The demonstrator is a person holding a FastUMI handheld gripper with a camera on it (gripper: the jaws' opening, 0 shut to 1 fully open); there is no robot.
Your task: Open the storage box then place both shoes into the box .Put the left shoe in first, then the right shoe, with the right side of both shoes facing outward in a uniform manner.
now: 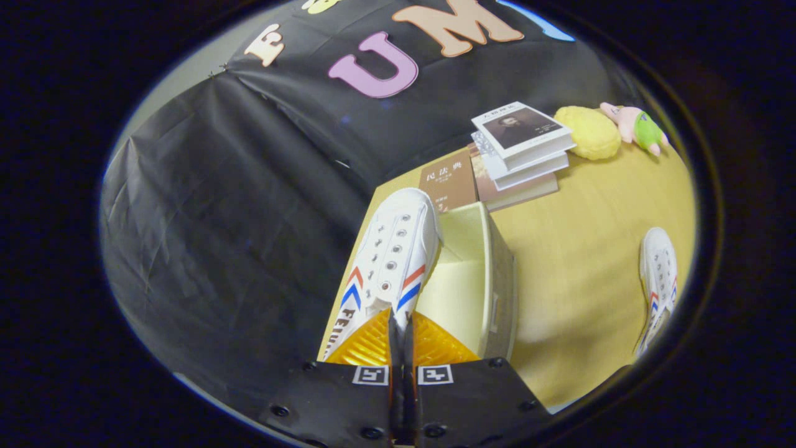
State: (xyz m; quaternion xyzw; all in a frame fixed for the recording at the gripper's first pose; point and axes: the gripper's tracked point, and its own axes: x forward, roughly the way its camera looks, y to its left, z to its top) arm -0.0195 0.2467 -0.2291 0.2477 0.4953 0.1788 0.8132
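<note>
The step in hand looks like the first placing: one shoe (392, 258) is held up by the gripper (401, 323) and hangs at the open box (497, 274), while the other shoe (659, 280) lies on the table (578, 274), well apart from the box on its far side. The two fingers are pressed almost together, with only a thin slit between them, and the heel end of the held shoe goes down into that slit, so I judge that they are closed on the shoe's edge near the heel. The shoe points away from the fingers, toe forward, laces facing the camera, and it stands partly over the box's near wall, at the side closer to the black cloth. Whether this is the left shoe I cannot tell surely from this view. The box has no lid on it and its pale inside is visible just beside the shoe and just ahead of the fingers. Beyond the box there is a stack of books (516, 149), and further a yellow toy (587, 132) and a pink toy (634, 127). The next move, in my judgement, calls for bringing the shoe fully over the opening, turning it so its right side faces outward, lowering it to the bottom, and only then opening the fingers. The risk is that the sole catches on the wall.
</note>
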